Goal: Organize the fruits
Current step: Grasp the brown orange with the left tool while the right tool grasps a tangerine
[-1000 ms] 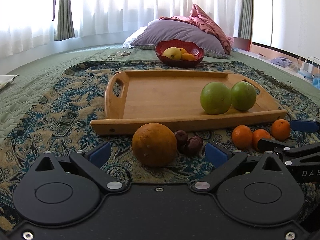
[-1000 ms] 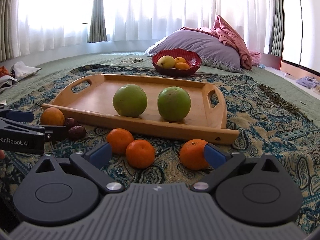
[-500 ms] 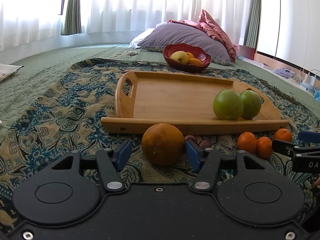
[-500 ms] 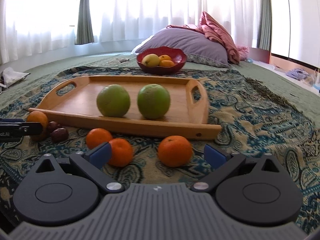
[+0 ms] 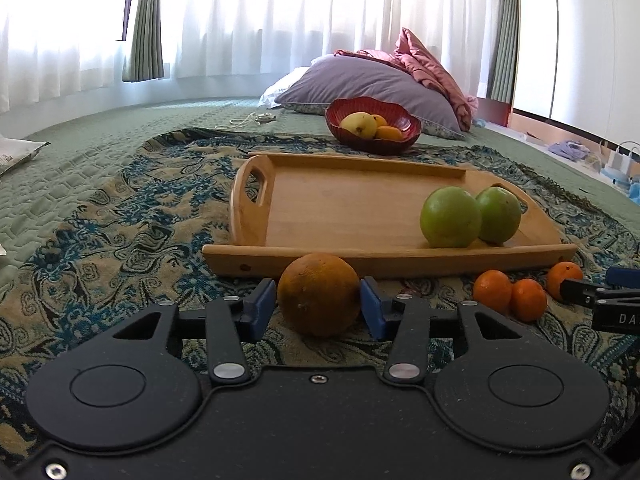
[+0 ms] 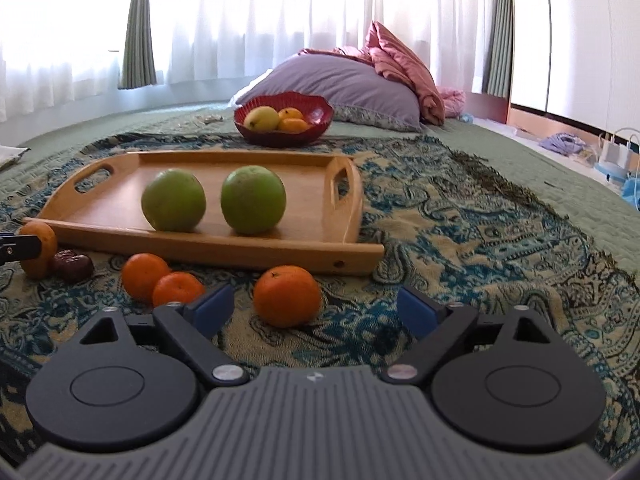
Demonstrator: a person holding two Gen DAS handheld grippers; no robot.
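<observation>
A large dull orange (image 5: 319, 294) lies on the patterned blanket in front of the wooden tray (image 5: 340, 200). My left gripper (image 5: 316, 306) has its jaws closing on it, and both blue pads (image 5: 262, 306) touch its sides. Two green fruits (image 6: 174, 200) (image 6: 253, 199) sit in the tray. Three mandarins lie before the tray. The rightmost mandarin (image 6: 287, 295) sits between the jaws of my right gripper (image 6: 314, 308), which are closing but stand well apart from it. Two dark dates (image 6: 72, 266) lie beside the large orange (image 6: 38, 248).
A red bowl (image 6: 316, 120) with a yellow fruit and small oranges stands behind the tray. Purple and pink pillows (image 6: 344, 88) lie beyond it. The other two mandarins (image 6: 146, 276) (image 6: 176, 288) sit just left of my right gripper's left pad. The green quilt (image 5: 80, 152) surrounds the blanket.
The left jaws have come in from wide apart onto the large orange. The right gripper has drifted right, so the single mandarin now sits between its narrowing jaws.
</observation>
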